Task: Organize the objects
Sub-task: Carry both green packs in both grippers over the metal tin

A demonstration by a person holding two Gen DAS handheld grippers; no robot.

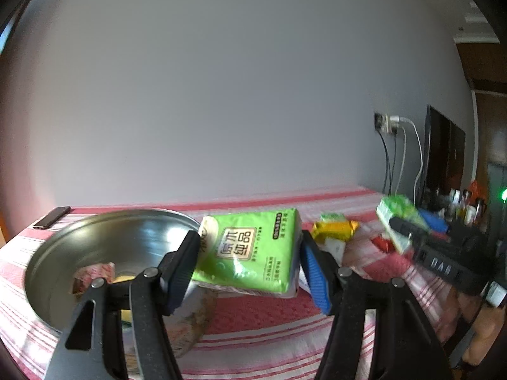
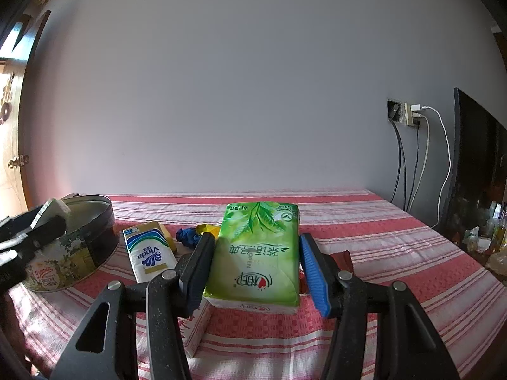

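My left gripper point(image 1: 250, 262) is shut on a green tissue pack point(image 1: 250, 250) and holds it beside the rim of a round metal tin point(image 1: 104, 240), which holds a few small wrapped items. My right gripper point(image 2: 253, 272) is shut on another green tissue pack point(image 2: 259, 253) and holds it above the red striped cloth point(image 2: 380, 253). The right gripper with its pack also shows in the left wrist view point(image 1: 408, 231), at the right. The left gripper shows at the left edge of the right wrist view point(image 2: 31, 234), over the tin point(image 2: 79, 247).
A white and blue Vinda tissue pack point(image 2: 149, 253), a blue crumpled item point(image 2: 188, 236) and a yellow packet point(image 1: 336, 231) lie on the cloth. A phone point(image 1: 52, 217) lies at the far left corner. A dark screen point(image 2: 475, 164) and wall socket with cables point(image 2: 412, 117) stand at right.
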